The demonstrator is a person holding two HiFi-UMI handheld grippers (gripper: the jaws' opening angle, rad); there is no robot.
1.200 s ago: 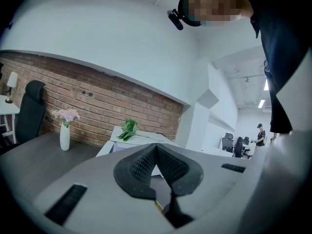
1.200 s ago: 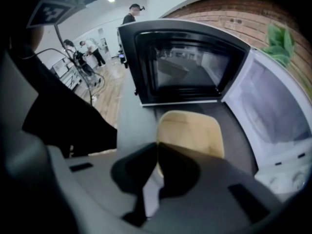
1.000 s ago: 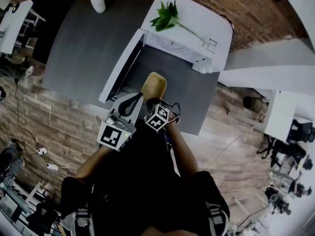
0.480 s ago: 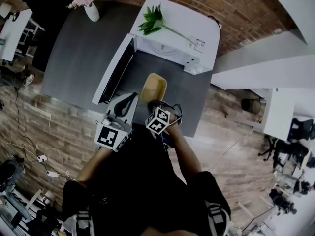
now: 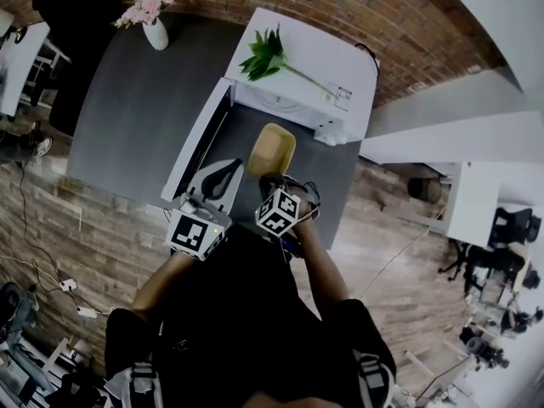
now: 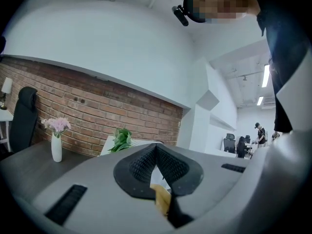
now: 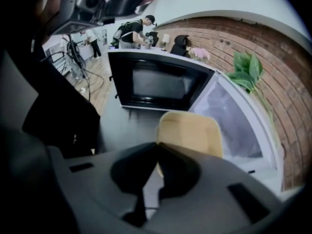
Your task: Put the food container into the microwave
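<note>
The food container (image 5: 270, 150), with a tan lid, hangs just in front of the white microwave (image 5: 306, 58). The microwave's door (image 5: 197, 138) stands swung open to the left. My right gripper (image 5: 270, 179) is shut on the container's near edge. In the right gripper view the container (image 7: 190, 130) lies between the dark door (image 7: 156, 84) and the pale cavity (image 7: 234, 116), with the right gripper (image 7: 157, 147) pinching its rim. My left gripper (image 5: 228, 167) hovers beside the door, left of the container. In its own view the left gripper (image 6: 155, 147) is shut with nothing between its pads.
The microwave stands on a dark grey table (image 5: 136, 100) against a brick wall. A green plant (image 5: 265, 53) lies on top of the microwave. A white vase (image 5: 155, 32) with pink flowers stands at the table's back left. People work at desks in the distance.
The right gripper has carried the container forward, closer to the microwave's opening. The left gripper has stayed shut beside the door.
</note>
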